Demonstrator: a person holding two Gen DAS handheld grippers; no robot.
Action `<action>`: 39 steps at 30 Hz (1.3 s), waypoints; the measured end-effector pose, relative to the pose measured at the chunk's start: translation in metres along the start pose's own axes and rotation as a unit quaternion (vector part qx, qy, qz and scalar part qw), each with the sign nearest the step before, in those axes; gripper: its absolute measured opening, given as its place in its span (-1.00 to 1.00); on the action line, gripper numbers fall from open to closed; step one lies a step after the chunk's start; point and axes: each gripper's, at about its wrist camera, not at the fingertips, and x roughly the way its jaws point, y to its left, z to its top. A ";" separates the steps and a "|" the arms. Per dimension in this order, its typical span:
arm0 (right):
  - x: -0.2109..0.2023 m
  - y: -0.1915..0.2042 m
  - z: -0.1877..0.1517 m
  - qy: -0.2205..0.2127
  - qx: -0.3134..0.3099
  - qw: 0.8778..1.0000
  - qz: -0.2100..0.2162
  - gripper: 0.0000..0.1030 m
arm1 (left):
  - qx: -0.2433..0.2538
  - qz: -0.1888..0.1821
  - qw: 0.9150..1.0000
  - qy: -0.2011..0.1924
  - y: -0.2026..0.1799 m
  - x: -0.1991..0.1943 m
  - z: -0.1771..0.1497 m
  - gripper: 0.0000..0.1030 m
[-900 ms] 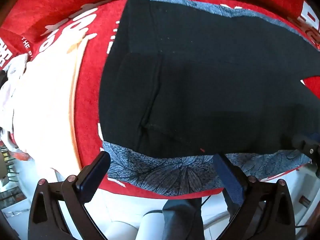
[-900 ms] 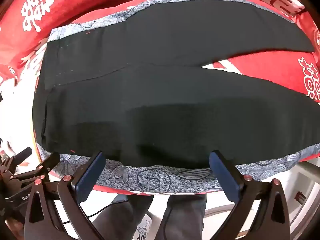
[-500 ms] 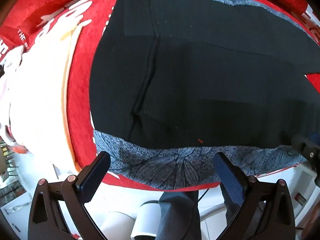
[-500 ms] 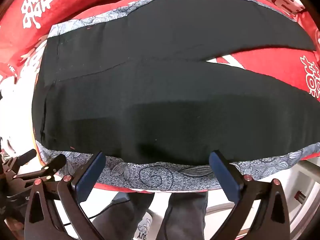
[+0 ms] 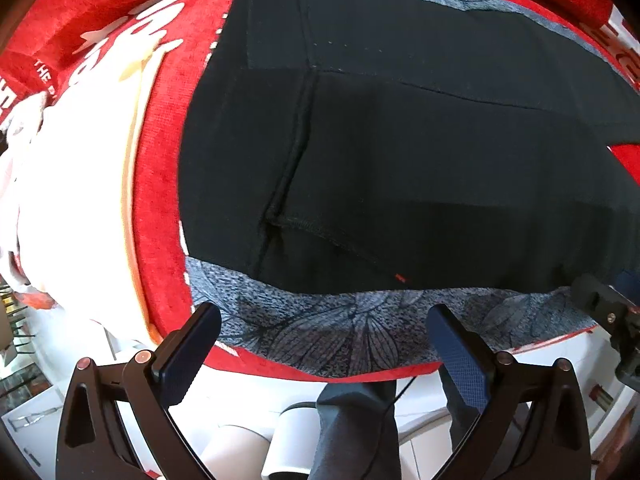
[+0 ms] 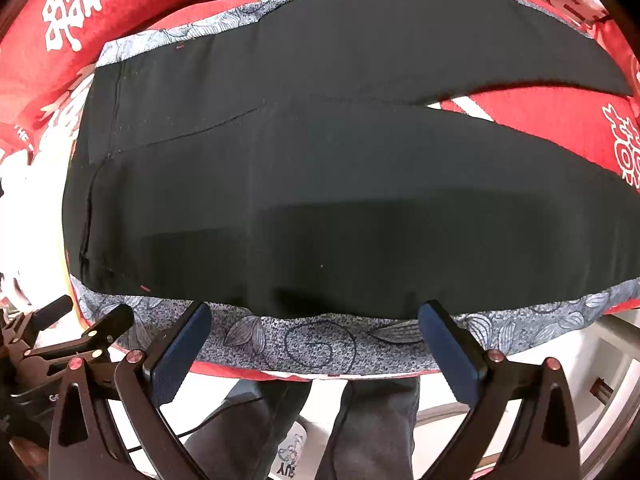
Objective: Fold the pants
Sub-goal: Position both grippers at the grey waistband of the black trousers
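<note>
Black pants (image 5: 400, 152) (image 6: 320, 184) with a grey leaf-print side stripe (image 5: 340, 332) (image 6: 320, 344) lie flat on a red cloth, waist to the left, legs running right and splitting apart. My left gripper (image 5: 324, 316) hangs open above the near stripe by the waist pocket, nothing between its fingers. Over the near stripe further along the leg, my right gripper (image 6: 316, 312) is open and empty too. Each gripper shows at the edge of the other's view.
The red cloth (image 5: 160, 200) (image 6: 560, 128) with white lettering covers the table. A bright white patch (image 5: 72, 200) lies left of the waist. A person's dark trouser legs (image 6: 360, 420) and a shoe stand below the table's near edge.
Both views have drawn closer to the pants, and the near stripe has slid up toward the fingertips. Both grippers stay wide open.
</note>
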 end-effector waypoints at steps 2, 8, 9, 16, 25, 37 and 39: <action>0.001 0.002 -0.002 0.000 0.000 1.000 -0.003 1.00 | 0.002 0.001 1.000 0.004 -0.001 -0.004 0.007 1.00; 0.003 0.007 -0.005 0.002 0.001 1.000 -0.007 1.00 | 0.004 0.001 1.000 0.009 -0.006 -0.006 0.006 1.00; 0.003 0.008 -0.005 0.003 0.000 1.000 -0.007 1.00 | 0.004 0.001 1.000 0.009 -0.006 -0.005 0.006 1.00; 0.005 0.008 -0.005 0.003 0.001 1.000 -0.010 1.00 | 0.004 -0.001 1.000 0.008 -0.003 -0.002 0.005 1.00; 0.005 0.009 -0.003 0.004 -0.001 1.000 -0.010 1.00 | 0.005 0.005 1.000 0.007 -0.003 -0.002 0.006 1.00; 0.001 0.006 0.002 0.007 0.001 1.000 -0.015 1.00 | 0.007 0.003 1.000 0.011 -0.003 -0.002 0.005 1.00; 0.001 0.007 0.002 0.007 0.002 1.000 -0.018 1.00 | 0.009 0.004 1.000 0.011 -0.003 -0.002 0.004 1.00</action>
